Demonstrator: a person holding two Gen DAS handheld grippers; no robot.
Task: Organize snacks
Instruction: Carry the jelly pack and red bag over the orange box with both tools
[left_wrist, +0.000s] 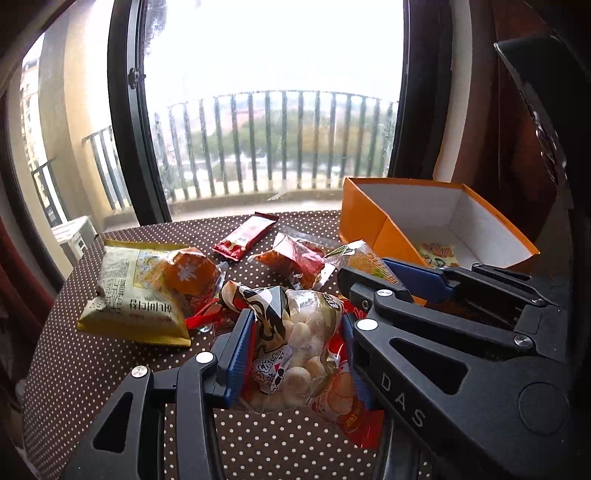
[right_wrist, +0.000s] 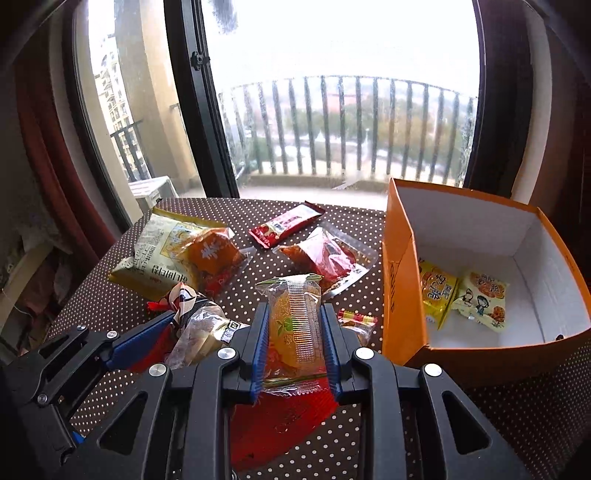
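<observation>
My left gripper (left_wrist: 295, 328) is shut on a clear bag of white round snacks (left_wrist: 299, 354), which lies over a red packet (left_wrist: 351, 406). My right gripper (right_wrist: 293, 332) is shut on an orange-yellow clear-wrapped snack (right_wrist: 293, 332), held just left of the orange box (right_wrist: 400, 295). The box is open, white inside, with two yellow snack packets (right_wrist: 461, 299) on its floor. The right gripper also shows in the left wrist view (left_wrist: 424, 280), beside the box (left_wrist: 369, 221).
On the brown polka-dot tablecloth (right_wrist: 129, 302) lie a yellow chip bag (right_wrist: 162, 254) under an orange pack (right_wrist: 212, 251), a red bar (right_wrist: 286, 225) and a clear-wrapped red snack (right_wrist: 328, 258). A window and balcony railing stand behind the table.
</observation>
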